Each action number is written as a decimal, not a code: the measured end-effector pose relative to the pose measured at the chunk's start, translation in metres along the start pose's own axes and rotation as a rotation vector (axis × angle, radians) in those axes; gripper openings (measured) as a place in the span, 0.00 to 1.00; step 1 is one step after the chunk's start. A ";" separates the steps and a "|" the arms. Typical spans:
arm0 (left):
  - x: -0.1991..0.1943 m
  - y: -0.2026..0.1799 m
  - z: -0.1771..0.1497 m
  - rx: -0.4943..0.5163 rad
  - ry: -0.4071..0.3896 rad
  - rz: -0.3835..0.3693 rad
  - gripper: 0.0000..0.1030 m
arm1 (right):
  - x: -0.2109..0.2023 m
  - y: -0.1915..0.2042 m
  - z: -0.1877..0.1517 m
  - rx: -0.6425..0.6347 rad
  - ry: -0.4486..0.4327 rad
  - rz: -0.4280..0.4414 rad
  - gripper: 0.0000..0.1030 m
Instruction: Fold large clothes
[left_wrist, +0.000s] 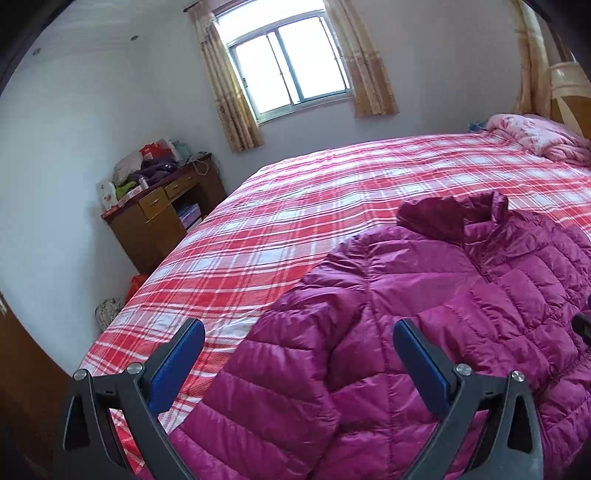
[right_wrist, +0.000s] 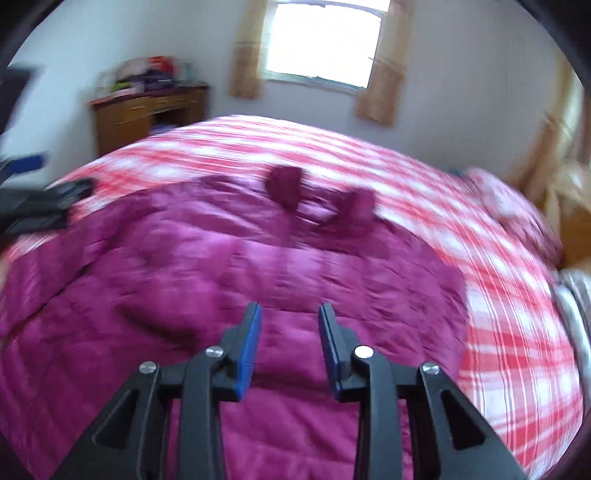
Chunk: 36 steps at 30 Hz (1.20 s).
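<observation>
Left wrist view shows the plaid bed (left_wrist: 332, 192), and on its near side a magenta puffer jacket (left_wrist: 424, 295) lies spread: light, soft, slippery, best pinched at a sleeve edge. Above it, the left gripper (left_wrist: 299, 328) gapes wide, empty; the right gripper (right_wrist: 290, 314) hangs narrowly parted, empty.

The plaid bedspread (left_wrist: 295, 206) lies bare and flat beyond the magenta jacket (left_wrist: 424, 314), offering open passage toward the window wall. A folded pink quilt (left_wrist: 539, 142) obstructs the headboard end. A cluttered wooden desk (left_wrist: 162, 218) stands beside the bed's far corner.
</observation>
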<state>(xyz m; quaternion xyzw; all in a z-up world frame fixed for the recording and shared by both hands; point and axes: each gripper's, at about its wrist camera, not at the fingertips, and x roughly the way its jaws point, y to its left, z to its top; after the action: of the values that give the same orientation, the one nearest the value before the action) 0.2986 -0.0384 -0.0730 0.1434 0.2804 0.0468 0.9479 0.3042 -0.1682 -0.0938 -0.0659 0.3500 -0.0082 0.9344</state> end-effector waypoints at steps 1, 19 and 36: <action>0.001 -0.011 0.000 0.019 -0.010 0.004 0.99 | 0.012 -0.006 0.001 0.030 0.028 -0.010 0.32; 0.028 -0.042 0.006 0.049 0.076 0.023 0.99 | 0.058 0.056 -0.025 -0.210 0.071 0.024 0.13; 0.053 -0.044 -0.024 0.185 0.146 0.150 0.99 | 0.005 -0.040 -0.005 0.143 -0.068 0.162 0.28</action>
<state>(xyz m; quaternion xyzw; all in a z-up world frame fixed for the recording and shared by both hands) 0.3302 -0.0651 -0.1332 0.2469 0.3402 0.1019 0.9016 0.3059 -0.2087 -0.0959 0.0294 0.3210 0.0445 0.9456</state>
